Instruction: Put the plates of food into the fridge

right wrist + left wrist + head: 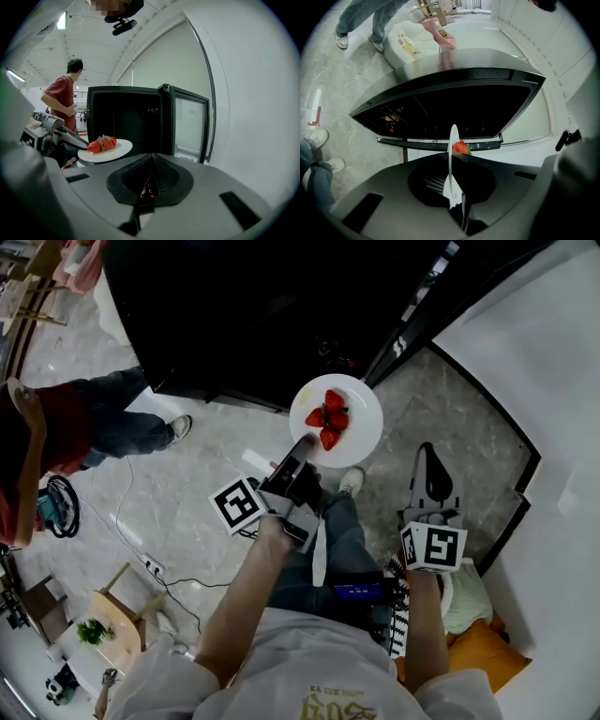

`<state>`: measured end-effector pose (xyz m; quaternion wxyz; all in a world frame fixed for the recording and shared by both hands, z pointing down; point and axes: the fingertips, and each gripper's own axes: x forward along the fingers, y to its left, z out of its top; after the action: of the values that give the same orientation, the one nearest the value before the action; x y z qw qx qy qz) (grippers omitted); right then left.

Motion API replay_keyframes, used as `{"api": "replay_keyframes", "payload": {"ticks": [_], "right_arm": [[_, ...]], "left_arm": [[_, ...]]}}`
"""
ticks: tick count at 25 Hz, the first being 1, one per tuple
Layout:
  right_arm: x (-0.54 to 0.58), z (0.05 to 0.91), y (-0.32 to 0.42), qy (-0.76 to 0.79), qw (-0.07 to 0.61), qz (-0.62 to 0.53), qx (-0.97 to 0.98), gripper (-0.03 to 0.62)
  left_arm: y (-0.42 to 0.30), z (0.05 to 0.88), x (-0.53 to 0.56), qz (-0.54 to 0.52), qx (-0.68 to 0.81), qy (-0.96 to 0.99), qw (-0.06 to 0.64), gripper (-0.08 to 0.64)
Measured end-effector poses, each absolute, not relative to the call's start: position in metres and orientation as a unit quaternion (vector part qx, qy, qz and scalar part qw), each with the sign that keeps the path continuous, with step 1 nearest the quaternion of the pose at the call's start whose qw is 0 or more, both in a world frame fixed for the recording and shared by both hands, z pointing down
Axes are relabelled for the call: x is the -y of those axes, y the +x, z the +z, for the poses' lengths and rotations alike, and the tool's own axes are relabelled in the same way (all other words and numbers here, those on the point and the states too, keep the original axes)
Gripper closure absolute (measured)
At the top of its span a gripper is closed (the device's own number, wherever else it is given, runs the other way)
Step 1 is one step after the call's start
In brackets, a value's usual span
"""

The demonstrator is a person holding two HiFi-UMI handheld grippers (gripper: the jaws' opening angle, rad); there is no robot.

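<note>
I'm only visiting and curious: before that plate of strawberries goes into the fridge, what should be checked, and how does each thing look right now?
1. Left gripper shut on the rim of the plate: ok.
2. Plate roughly level, strawberries sitting on it: ok.
3. Door of the fridge open: ok.
4. Free shelf space inside the fridge: cannot tell, the interior is dark.
5. Right gripper shut, empty and clear of the plate: ok.

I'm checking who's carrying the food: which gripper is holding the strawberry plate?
The left gripper holds it, its jaws clamped on the rim of the white plate beside the strawberries. The right gripper is apart from it, jaws together on nothing.
</note>
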<state>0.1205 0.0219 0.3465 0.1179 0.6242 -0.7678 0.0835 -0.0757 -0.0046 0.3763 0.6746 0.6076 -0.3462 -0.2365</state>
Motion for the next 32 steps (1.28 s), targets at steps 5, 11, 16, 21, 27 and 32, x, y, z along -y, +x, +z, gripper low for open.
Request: {"api": "replay_keyframes", "payload": {"ticks": [5, 11, 16, 21, 27, 32], "right_arm": [[-0.020, 0.369, 0.113, 0.613, 0.127, 0.090, 0.775, 0.583], [-0.015, 0.385, 0.113, 0.608, 0.127, 0.092, 0.778, 0.583], [-0.016, 0.391, 0.107, 0.593, 0.130, 0.081, 0.791, 0.583], [-0.014, 0.407, 0.103, 0.588, 0.135, 0.082, 0.793, 0.583], [-0.016, 0.425, 0.096, 0.582, 0.146, 0.088, 0.795, 0.583], [-0.016, 0.429, 0.095, 0.584, 0.141, 0.091, 0.794, 0.583]], "left_arm": [[-0.078, 0.395, -0.001, -0.225, 0.350, 0.606, 0.679, 0.543], [-0.078, 0.416, 0.002, -0.221, 0.354, 0.600, 0.683, 0.543], [-0.082, 0.428, -0.001, -0.213, 0.356, 0.602, 0.683, 0.543], [-0.081, 0.436, 0.000, -0.210, 0.347, 0.610, 0.681, 0.543], [-0.079, 0.450, 0.000, -0.211, 0.344, 0.602, 0.689, 0.543], [-0.082, 0.455, 0.000, -0.212, 0.351, 0.598, 0.689, 0.543]]}}
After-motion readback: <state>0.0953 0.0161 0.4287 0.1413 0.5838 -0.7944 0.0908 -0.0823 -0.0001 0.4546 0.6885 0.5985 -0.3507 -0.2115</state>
